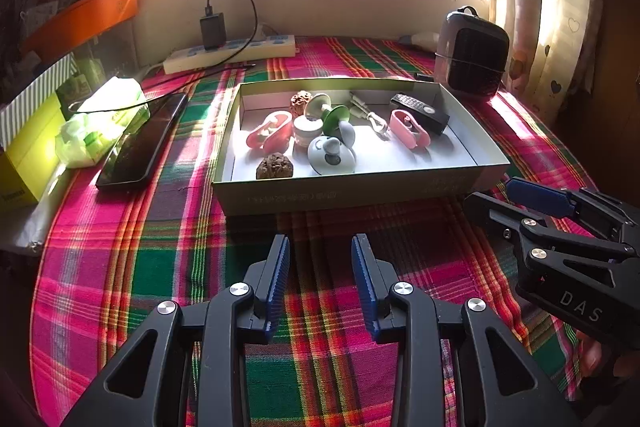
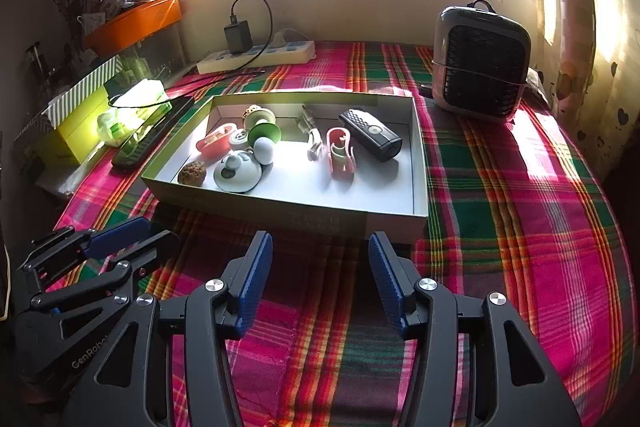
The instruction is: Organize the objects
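I have both claws hanging over the plaid cloth (image 1: 160, 259) at the bottom of the frame, short of the shallow box (image 1: 344, 189). My left gripper (image 1: 320, 269) has its blue pads apart with nothing between them, and my right gripper (image 2: 320, 267) stands apart too, a little wider, also empty. Everything I might sort already sits inside the box, up-frame from both claws: a brown nut (image 1: 275, 167) by the near wall, a grey round piece (image 1: 331, 155), pink clips (image 1: 269, 131) and a black remote (image 2: 370, 134). In the right wrist view the remote's long axis runs diagonally from upper left to lower right, toward the right of the box, so I judge my right claw nearer it; the nut lies nearer my left.
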A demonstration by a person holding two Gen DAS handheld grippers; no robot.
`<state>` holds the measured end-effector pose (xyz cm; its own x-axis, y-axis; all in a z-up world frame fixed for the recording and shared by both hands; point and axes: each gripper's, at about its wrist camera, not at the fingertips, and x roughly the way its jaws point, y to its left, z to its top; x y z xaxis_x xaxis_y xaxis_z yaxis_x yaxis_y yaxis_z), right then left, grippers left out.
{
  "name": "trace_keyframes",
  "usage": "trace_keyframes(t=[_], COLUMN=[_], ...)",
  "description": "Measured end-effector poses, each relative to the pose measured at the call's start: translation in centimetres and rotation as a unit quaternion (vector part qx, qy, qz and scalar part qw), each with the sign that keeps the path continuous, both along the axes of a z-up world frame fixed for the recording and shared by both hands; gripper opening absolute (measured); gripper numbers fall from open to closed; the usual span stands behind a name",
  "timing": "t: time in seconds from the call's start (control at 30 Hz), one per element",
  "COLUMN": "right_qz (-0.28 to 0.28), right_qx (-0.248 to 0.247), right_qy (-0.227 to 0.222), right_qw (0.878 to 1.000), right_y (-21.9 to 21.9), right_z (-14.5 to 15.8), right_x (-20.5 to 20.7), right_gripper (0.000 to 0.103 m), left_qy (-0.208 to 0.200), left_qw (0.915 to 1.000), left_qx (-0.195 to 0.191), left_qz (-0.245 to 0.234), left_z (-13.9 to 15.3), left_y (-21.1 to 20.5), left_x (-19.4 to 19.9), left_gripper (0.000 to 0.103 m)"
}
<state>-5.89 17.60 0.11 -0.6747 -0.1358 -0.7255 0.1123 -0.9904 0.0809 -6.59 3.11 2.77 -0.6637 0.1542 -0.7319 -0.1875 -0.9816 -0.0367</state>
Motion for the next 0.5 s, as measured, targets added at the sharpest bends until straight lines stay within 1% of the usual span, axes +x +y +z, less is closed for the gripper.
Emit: trace_keyframes(t=[0.2,0.37,0.5], right_qz=[-0.011,-0.019,-0.026], right_qx=[0.005,0.006,0.01], right_qy=[-0.023,-0.029,-0.034], right_qw=[1.0,0.999,0.999], right_y=[0.5,0.9,1.3], right_z=[-1.5,-2.1,-2.5], right_x=[1.3,2.4,2.9], right_gripper=[0.052,0.053,0.056], left_qy=[-0.012,-0.015,-0.017], left_qw=[0.9999,0.9998,0.9995], left_qx=[-0.005,-0.009,-0.022], left_qz=[0.007,0.013,0.014], left_z=[-0.9,-1.4,-1.8], left_y=[0.0,-0.1,0.3], left_x=[1.0,1.8,2.4], left_gripper=[0.03,0.03,0.03])
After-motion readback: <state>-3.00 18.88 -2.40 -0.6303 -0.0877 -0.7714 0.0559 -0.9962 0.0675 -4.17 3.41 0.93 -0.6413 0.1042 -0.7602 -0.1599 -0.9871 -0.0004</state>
